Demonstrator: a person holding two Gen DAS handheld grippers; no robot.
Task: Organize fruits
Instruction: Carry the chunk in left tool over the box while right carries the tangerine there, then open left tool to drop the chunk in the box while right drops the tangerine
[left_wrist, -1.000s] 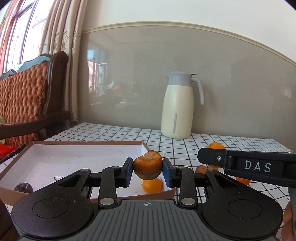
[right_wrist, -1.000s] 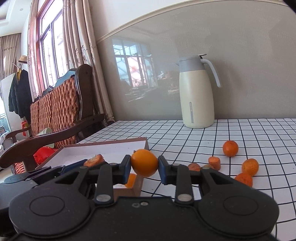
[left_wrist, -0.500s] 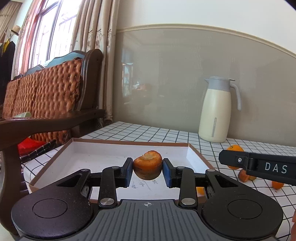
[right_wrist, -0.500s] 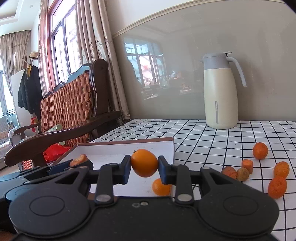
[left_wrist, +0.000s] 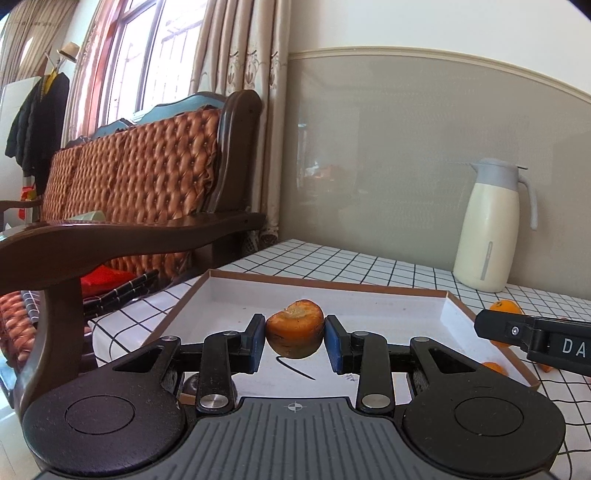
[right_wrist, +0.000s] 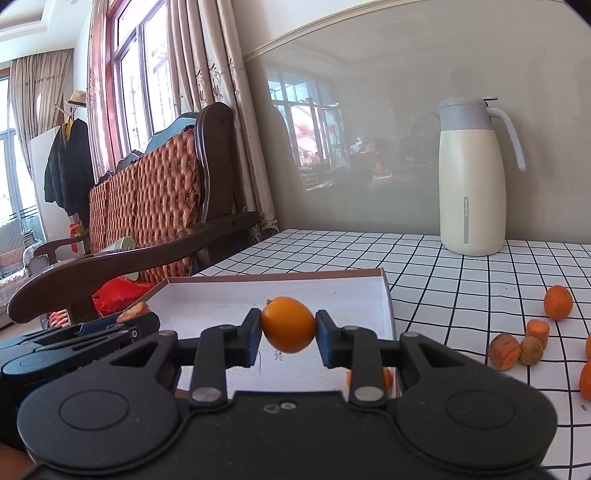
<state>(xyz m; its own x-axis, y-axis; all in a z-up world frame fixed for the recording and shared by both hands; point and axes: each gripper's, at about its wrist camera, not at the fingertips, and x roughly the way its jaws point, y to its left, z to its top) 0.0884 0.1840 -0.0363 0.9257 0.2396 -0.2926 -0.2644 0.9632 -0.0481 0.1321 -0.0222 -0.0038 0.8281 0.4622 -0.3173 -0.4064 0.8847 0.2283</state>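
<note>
A cut, brownish-orange piece of fruit, its rough cut face turned up, is pinched between the blue-padded fingers of the left gripper and held above the white floor of a shallow brown-rimmed cardboard tray. The right gripper clamps a smooth round orange citrus fruit over the same tray. More small orange fruits lie loose on the white black-gridded tablecloth right of the tray, with a cream-and-grey thermos jug standing behind by the wall.
</note>
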